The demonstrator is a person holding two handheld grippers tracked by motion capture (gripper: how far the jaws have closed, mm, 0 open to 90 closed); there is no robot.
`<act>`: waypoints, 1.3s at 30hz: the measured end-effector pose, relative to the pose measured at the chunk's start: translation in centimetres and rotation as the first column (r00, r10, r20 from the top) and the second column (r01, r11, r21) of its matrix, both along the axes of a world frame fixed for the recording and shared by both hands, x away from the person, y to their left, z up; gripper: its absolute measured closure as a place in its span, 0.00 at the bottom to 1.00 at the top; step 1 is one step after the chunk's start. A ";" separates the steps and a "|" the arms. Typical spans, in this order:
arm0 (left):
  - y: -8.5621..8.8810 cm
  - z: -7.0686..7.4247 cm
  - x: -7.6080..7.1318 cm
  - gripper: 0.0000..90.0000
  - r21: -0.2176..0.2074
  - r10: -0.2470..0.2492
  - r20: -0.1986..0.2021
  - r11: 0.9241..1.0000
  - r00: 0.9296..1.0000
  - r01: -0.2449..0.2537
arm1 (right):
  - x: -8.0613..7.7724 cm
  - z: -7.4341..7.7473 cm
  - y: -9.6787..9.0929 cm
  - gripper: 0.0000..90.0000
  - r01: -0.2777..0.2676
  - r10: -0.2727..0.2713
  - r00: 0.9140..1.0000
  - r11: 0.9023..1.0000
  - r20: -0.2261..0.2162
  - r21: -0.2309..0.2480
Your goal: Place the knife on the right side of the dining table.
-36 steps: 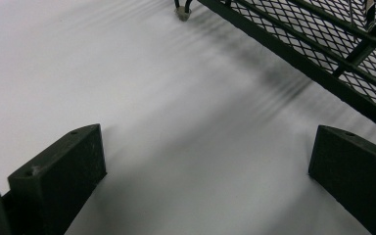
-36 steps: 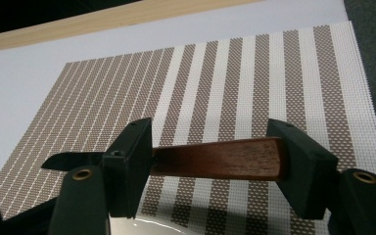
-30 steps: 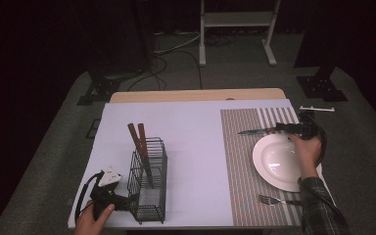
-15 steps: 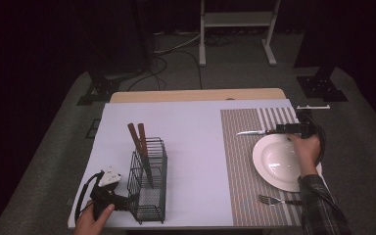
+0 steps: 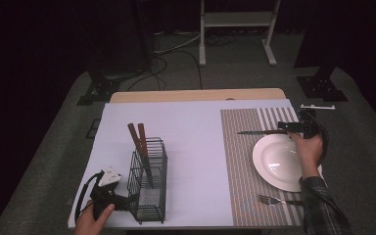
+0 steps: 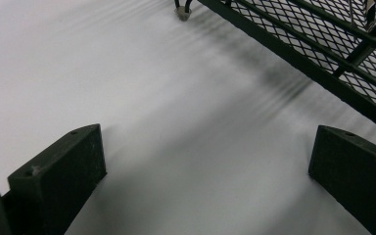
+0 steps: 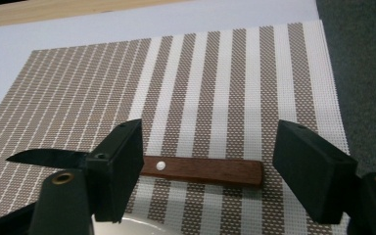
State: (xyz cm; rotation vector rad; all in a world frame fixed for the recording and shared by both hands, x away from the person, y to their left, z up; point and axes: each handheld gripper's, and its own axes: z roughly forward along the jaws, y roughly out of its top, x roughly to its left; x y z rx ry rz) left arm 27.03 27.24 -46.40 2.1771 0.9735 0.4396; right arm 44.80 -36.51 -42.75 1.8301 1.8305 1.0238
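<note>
With my right jaws just opened and the knife (image 7: 203, 171) lying loose between them | lift straight off, handle undisturbed | left jaws apart, empty.

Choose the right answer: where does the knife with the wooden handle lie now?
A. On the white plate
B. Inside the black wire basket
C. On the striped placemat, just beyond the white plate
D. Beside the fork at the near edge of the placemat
C: the right gripper view shows the knife flat on the striped placemat, past the rim of the white plate, between the open jaws of the right gripper.
</note>
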 end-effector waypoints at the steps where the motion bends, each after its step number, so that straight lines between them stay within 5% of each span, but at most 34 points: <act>1: 0.0 0.0 0.0 0.00 0.000 0.000 0.000 1.000 1.000 0.000 | -0.2 0.2 0.2 0.25 -0.006 0.006 1.000 1.000 0.016 -0.001; 6: 0.0 0.0 0.0 0.00 0.000 0.000 0.000 1.000 1.000 0.000 | -0.9 0.6 0.8 0.14 -0.042 0.043 0.997 0.999 0.060 -0.008; 10: 0.0 0.0 0.0 0.00 0.001 0.000 0.000 1.000 1.000 0.000 | -1.6 1.0 1.8 0.02 -0.054 0.055 0.997 0.998 0.054 -0.017; 19: 0.0 0.0 0.0 0.00 0.000 -0.001 0.001 1.000 1.000 0.001 | -3.7 2.8 5.2 0.00 -0.176 0.180 0.978 0.983 0.102 -0.051; 24: 0.0 0.0 0.0 0.00 0.001 -0.001 0.001 1.000 1.000 0.001 | -5.3 3.8 7.6 0.00 -0.253 0.260 0.958 0.965 0.123 -0.074; 25: 0.0 0.0 0.0 0.00 0.001 0.000 0.002 1.000 1.000 0.000 | -5.8 4.1 8.6 0.00 -0.286 0.294 0.947 0.955 0.127 -0.081; 27: 0.0 0.0 0.0 0.00 0.002 -0.001 0.002 1.000 1.000 0.001 | -5.9 4.2 9.0 0.00 -0.298 0.307 0.943 0.951 0.129 -0.083; 30: 0.0 0.0 0.0 0.00 0.002 -0.001 0.002 1.000 1.000 0.001 | -6.7 4.5 10.9 0.00 -0.356 0.366 0.921 0.930 0.137 -0.090; 32: 0.0 0.0 0.0 0.00 0.002 -0.001 0.002 1.000 1.000 0.001 | -6.8 4.5 11.3 0.00 -0.366 0.375 0.917 0.926 0.136 -0.090; 35: 0.0 0.0 0.0 0.00 0.000 0.000 0.003 1.000 1.000 0.000 | -7.4 4.7 13.0 0.01 -0.412 0.421 0.896 0.907 0.138 -0.092; 36: 0.0 0.0 0.0 0.00 0.000 0.000 0.003 1.000 1.000 0.000 | -7.7 4.8 14.1 0.00 -0.443 0.453 0.880 0.891 0.140 -0.098; 37: 0.0 0.0 0.0 0.00 0.000 0.000 0.003 1.000 1.000 0.000 | -7.7 4.8 14.1 0.00 -0.443 0.453 0.880 0.891 0.140 -0.098; 39: 0.0 0.0 0.0 0.00 0.000 0.000 0.003 1.000 1.000 0.000 | -8.1 4.8 15.1 0.01 -0.470 0.479 0.866 0.877 0.140 -0.099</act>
